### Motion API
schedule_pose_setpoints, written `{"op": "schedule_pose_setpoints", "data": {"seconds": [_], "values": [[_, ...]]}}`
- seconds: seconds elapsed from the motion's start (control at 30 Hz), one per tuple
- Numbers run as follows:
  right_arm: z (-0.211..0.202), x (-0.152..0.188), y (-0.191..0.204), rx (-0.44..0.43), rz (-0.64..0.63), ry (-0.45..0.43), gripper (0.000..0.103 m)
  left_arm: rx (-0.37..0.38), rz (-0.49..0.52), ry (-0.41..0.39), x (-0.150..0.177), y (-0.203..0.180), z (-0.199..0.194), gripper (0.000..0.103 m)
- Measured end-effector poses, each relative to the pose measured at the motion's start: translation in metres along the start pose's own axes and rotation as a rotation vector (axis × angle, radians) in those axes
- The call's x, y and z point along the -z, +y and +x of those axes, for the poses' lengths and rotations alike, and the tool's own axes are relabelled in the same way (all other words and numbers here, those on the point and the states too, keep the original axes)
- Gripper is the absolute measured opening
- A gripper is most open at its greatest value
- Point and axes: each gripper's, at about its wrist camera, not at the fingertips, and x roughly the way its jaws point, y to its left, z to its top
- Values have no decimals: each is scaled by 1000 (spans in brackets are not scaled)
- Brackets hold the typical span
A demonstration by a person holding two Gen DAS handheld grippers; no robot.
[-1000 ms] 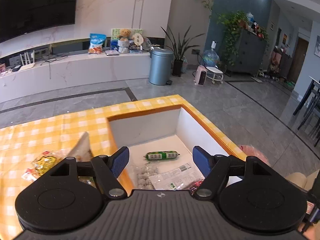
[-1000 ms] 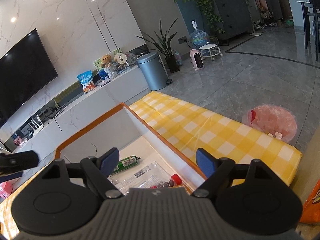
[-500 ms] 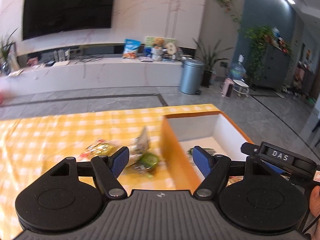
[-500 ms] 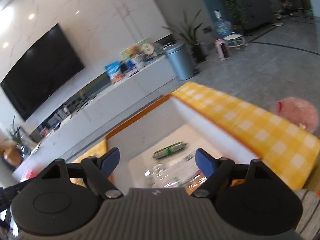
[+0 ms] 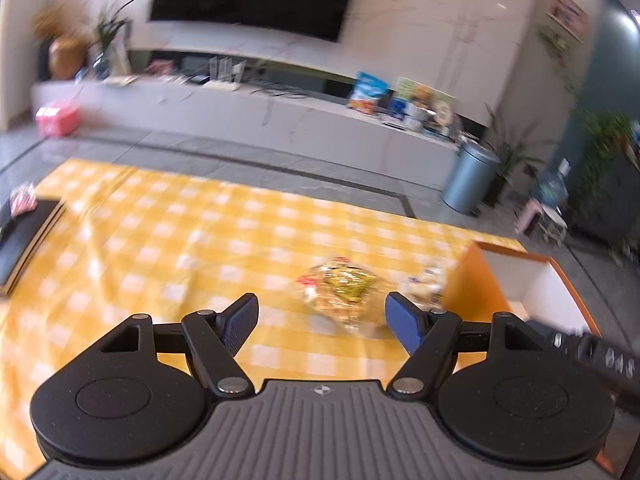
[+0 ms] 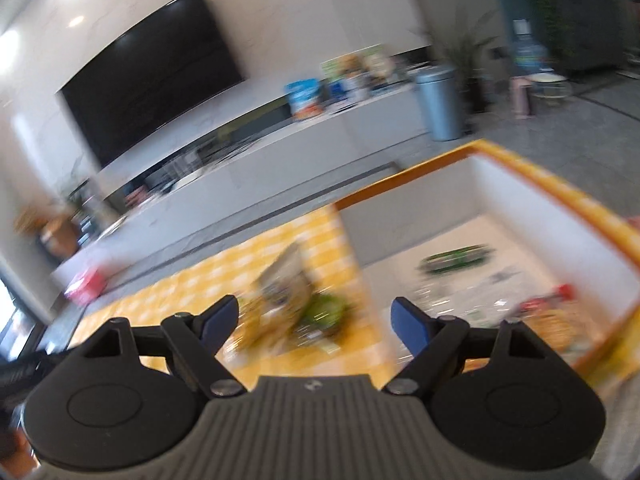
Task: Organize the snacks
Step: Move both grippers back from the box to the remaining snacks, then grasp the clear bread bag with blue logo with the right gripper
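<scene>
A clear snack bag with a yellow label (image 5: 340, 286) lies on the yellow checked tablecloth (image 5: 160, 240), just ahead of my open, empty left gripper (image 5: 322, 322). A paler packet (image 5: 424, 282) lies beside the orange-rimmed white box (image 5: 536, 280). In the blurred right wrist view my open, empty right gripper (image 6: 314, 320) hovers over a tan packet (image 6: 286, 280) and a green snack (image 6: 326, 308) left of the box (image 6: 404, 200). Inside the box lie a green stick pack (image 6: 456, 258) and clear packets (image 6: 480, 296).
A dark flat board (image 5: 24, 236) with a pink packet (image 5: 22, 198) lies at the table's left edge. Behind the table are a white TV bench (image 5: 240, 116), a grey bin (image 5: 470, 182) and plants. The other gripper's arm (image 5: 592, 356) shows at the right.
Both grippers have swung left, away from above the box interior toward the loose snacks on the tablecloth. Both stayed open and empty.
</scene>
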Motion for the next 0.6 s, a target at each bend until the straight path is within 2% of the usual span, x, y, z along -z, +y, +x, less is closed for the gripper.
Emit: {"op": "schedule_pose_setpoints", "data": {"seconds": [0.07,0.13,0.37,0.47,0.6], "values": [[13,7,9,-61,1,40,82,-13,-39,3,1,19,3,85],[26,14,20,-60,-13,54,79,-9,-60,17,3,31,9,85],[78,9,41,73,-65,43,77,0,-50,82,20,58,34,85],[99,-1,41,130,-70,25,77,-40,-70,105,26,64,44,85],[133,-8,43,225,-107,23,71,-40,-51,109,30,66,46,85]]}}
